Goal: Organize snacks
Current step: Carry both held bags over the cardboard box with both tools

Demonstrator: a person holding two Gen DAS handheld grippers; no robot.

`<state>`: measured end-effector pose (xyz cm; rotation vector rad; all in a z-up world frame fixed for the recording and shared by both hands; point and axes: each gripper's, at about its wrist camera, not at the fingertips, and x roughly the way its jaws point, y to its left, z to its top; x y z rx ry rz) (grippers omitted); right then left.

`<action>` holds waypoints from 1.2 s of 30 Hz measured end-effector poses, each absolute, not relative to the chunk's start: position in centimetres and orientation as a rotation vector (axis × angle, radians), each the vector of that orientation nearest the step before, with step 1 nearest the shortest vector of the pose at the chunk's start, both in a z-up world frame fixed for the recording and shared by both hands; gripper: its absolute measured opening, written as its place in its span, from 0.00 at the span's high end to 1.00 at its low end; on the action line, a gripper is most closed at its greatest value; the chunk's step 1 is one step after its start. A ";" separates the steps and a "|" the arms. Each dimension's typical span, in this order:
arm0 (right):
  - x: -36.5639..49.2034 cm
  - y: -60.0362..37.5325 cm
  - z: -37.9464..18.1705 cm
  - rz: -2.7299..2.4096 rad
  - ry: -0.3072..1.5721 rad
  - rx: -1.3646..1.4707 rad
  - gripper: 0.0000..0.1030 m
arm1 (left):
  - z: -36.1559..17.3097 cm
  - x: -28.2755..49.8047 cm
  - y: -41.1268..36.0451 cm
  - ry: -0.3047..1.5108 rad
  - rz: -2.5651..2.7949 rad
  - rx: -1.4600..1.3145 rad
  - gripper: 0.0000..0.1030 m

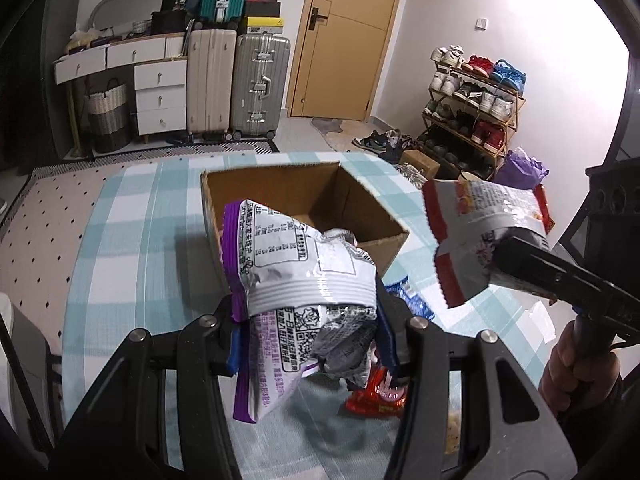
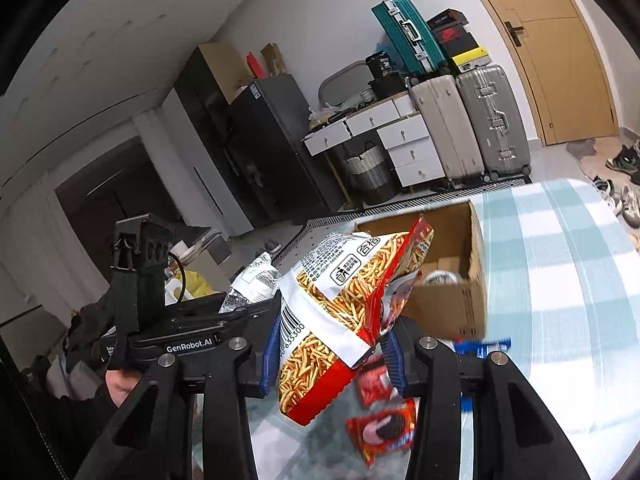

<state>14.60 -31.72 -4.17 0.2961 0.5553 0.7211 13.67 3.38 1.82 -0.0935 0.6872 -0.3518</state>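
Left gripper [image 1: 306, 332]: clenched on a purple-edged silver snack bag [image 1: 296, 280], held above the checked tablecloth [image 1: 132, 240].
Right gripper [image 2: 330, 354]: clenched on a red-edged fries-print snack bag [image 2: 340, 308].
Cardboard box [image 1: 304, 200]: open, just beyond both bags.
Red cookie packet [image 2: 382, 434]: lying on the cloth, near side.
Suitcases [image 1: 236, 88]: far wall.

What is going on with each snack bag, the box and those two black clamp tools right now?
Purple-and-silver snack bag: clamped in left gripper, lifted off the table.
Red-and-white fries-print snack bag: clamped in right gripper, lifted.
Brown cardboard box: open-topped, upright on the checked tablecloth.
Red cookie packets: lying on the cloth.
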 end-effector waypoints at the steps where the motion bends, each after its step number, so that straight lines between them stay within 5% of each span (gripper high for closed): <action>1: 15.0 -31.6 -3.9 0.725 0.553 0.297 0.59 | 2.2 14.1 3.3 0.688 -0.356 -0.096 0.54; 21: 24.4 -30.0 -1.9 0.731 0.574 0.291 0.59 | 4.6 26.2 2.1 0.735 -0.372 -0.076 0.54; 36: 30.4 -29.4 -5.3 0.710 0.650 0.273 0.59 | 1.1 34.4 1.4 0.796 -0.362 -0.059 0.54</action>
